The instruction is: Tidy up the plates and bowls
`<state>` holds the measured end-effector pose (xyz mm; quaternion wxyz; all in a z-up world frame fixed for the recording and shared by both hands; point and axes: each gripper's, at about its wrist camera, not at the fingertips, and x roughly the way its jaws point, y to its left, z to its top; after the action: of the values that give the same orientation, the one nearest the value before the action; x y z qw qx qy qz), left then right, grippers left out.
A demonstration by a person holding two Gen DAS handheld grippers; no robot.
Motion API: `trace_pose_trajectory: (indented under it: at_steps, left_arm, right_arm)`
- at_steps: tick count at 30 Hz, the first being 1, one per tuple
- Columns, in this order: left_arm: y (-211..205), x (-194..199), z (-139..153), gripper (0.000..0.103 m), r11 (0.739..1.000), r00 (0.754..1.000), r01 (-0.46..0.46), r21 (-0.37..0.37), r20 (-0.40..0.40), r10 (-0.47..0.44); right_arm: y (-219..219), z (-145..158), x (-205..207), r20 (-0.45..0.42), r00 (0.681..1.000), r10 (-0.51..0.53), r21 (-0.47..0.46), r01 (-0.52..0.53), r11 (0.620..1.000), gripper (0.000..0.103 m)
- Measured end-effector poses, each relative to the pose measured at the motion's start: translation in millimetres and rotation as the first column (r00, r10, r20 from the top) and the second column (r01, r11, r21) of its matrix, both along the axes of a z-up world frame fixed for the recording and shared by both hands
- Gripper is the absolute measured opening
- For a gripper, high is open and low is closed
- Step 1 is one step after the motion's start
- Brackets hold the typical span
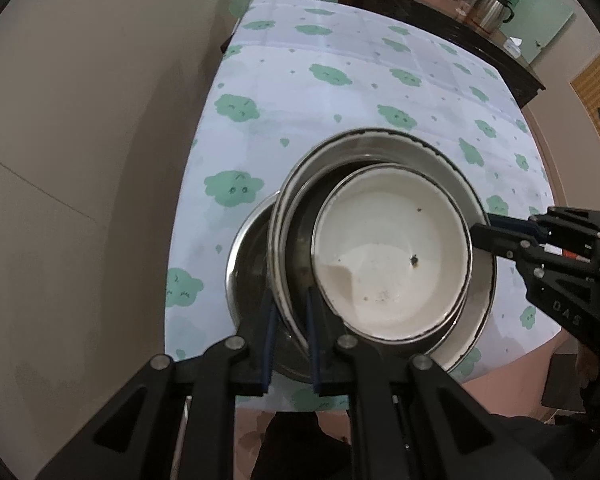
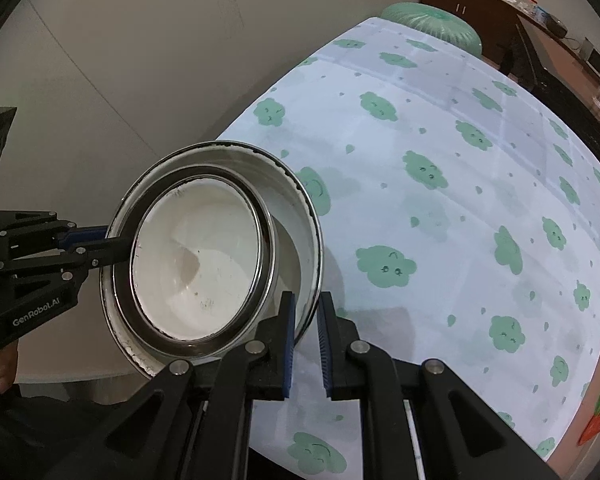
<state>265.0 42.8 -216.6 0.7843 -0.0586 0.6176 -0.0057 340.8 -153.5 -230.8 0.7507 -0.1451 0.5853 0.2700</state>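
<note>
Stacking is partly done: a white bowl (image 1: 392,252) is nested inside a larger bowl (image 1: 440,160), gripped at opposite rims by the left gripper (image 1: 290,312) and right gripper (image 2: 306,312), jaws closed, over a steel plate (image 1: 248,264) near the desk (image 1: 340,80) edge. Setting down is left.

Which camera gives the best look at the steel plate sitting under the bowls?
The left wrist view: the steel plate shows as a crescent beside and below the stacked bowls. In the right wrist view the bowls cover it, so I cannot make it out.
</note>
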Motion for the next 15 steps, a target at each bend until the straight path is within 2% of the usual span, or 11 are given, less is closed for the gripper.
trace_pose_trajectory:
  at_steps: [15]
  left_arm:
    - [17,-11,-26,0.010,0.999,0.997,-0.047,-0.004,-0.058,0.046]
  right_arm:
    - [21,-26,-9,-0.060,0.997,0.040,-0.019,-0.042,0.999,0.012]
